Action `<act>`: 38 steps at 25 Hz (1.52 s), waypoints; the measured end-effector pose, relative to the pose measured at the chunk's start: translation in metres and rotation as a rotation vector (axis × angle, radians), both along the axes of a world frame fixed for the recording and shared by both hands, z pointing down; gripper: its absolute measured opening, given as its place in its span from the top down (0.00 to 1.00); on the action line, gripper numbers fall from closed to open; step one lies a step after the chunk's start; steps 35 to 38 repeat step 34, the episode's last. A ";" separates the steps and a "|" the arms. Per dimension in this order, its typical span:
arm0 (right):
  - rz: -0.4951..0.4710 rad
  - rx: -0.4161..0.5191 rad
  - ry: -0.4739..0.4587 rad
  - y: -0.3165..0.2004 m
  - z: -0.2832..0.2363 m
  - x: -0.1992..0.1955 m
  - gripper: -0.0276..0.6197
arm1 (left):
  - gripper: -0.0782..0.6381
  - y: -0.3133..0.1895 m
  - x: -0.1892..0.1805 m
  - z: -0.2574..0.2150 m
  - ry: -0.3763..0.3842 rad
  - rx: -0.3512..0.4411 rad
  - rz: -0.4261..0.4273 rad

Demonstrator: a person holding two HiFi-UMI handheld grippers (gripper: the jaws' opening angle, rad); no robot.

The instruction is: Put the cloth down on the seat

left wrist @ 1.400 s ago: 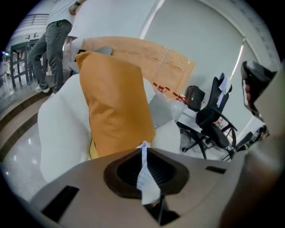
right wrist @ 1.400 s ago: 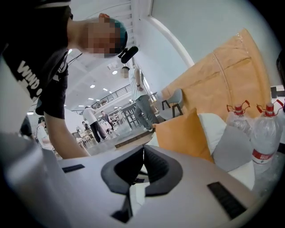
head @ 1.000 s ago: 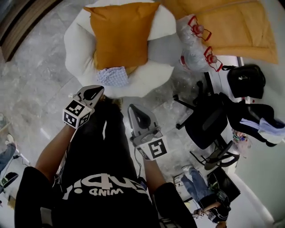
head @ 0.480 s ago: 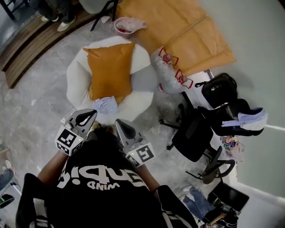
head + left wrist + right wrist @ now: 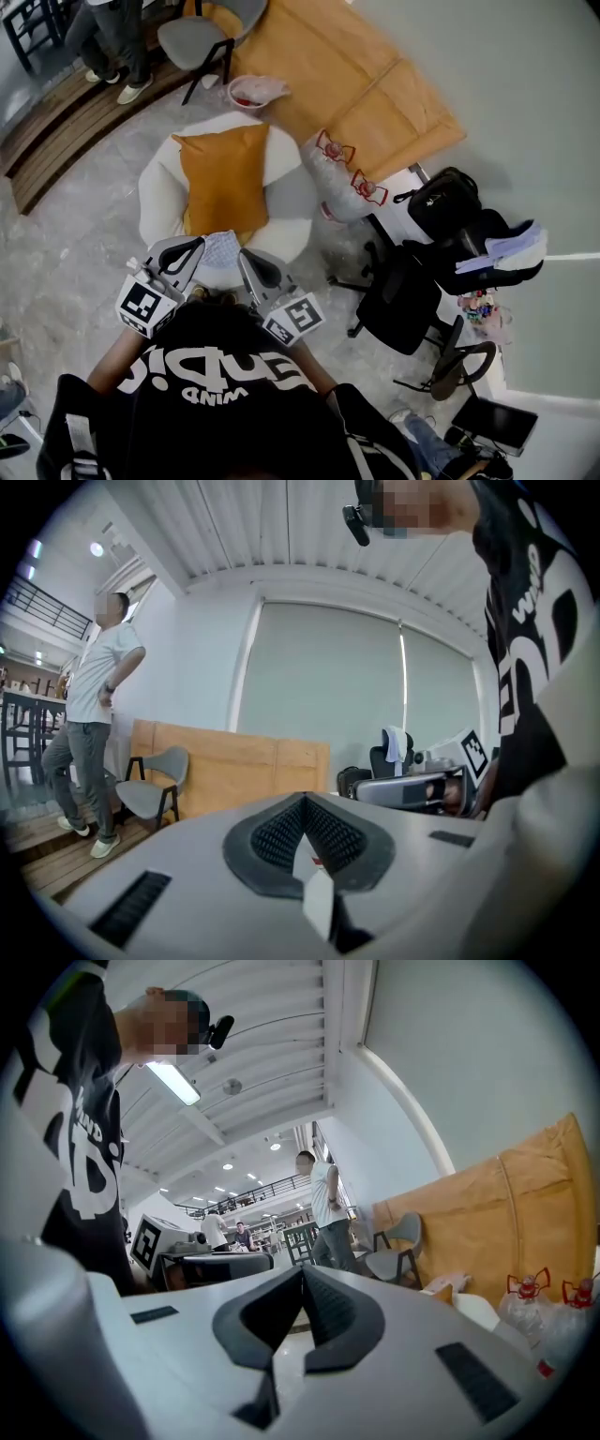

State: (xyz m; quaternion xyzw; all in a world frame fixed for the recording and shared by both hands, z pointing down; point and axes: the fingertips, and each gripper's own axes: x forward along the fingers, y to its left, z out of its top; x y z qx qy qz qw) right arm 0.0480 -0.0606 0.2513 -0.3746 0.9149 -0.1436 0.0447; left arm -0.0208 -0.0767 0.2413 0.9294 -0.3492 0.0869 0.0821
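A pale checked cloth point(image 5: 222, 249) lies on the front rim of the round white seat point(image 5: 157, 192), just below the orange cushion point(image 5: 225, 178). In the head view my left gripper point(image 5: 192, 246) and right gripper point(image 5: 248, 258) are held close to my chest, one on each side of the cloth and apart from it. Both point upward: the left gripper view and the right gripper view show ceiling and walls. The left gripper point(image 5: 302, 803) is shut with nothing in it. The right gripper point(image 5: 302, 1274) has its tips together and holds nothing.
Black office chairs point(image 5: 403, 300) and dark bags point(image 5: 441, 202) stand to the right. A clear plastic sack with red handles point(image 5: 342, 178) leans by the seat. Wooden boards point(image 5: 347, 66), a grey chair point(image 5: 197, 37), a pink bowl point(image 5: 255, 91) and a standing person point(image 5: 112, 37) are behind.
The head view has pulled back and up, so the seat looks smaller and farther. Both grippers have drawn in toward my chest. The cloth stays on the seat's front rim.
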 end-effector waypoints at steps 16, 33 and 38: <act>-0.014 0.011 0.012 0.003 -0.001 -0.003 0.92 | 0.88 0.004 0.000 -0.005 -0.010 0.027 -0.009; -0.023 0.012 0.017 0.003 0.000 -0.007 0.92 | 0.88 -0.001 0.000 0.000 -0.008 0.016 -0.005; -0.023 0.012 0.018 0.004 0.001 -0.008 0.92 | 0.88 -0.001 -0.001 0.000 -0.009 0.016 -0.007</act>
